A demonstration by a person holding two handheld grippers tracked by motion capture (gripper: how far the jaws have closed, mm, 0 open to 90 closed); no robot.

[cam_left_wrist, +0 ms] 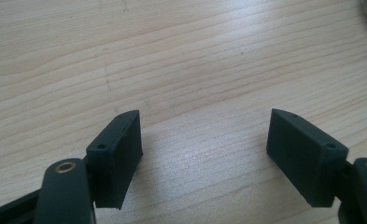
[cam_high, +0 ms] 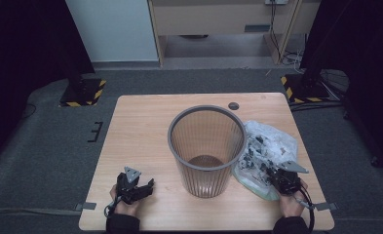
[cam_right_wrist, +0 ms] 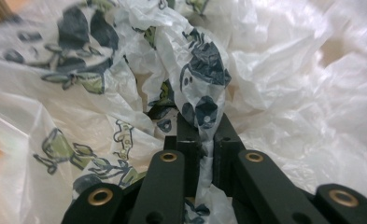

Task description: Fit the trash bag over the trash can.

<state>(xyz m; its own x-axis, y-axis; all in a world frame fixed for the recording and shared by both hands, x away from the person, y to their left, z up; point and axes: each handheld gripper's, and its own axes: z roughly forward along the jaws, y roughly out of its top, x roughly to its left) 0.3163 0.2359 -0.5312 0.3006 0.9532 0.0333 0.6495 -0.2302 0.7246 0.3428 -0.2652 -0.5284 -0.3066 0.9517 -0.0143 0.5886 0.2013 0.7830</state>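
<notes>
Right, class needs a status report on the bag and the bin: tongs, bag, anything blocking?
Right tongs shut on plastic bag, right of bin. Left tongs open, empty, over bare table. Nothing blocking the bin's mouth.

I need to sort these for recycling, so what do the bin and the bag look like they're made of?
Bin: probably hard plastic, grey and see-through, with fine ribbed walls. Bag: thin plastic film, white and glossy, crinkled, with dark printed figures.
</notes>
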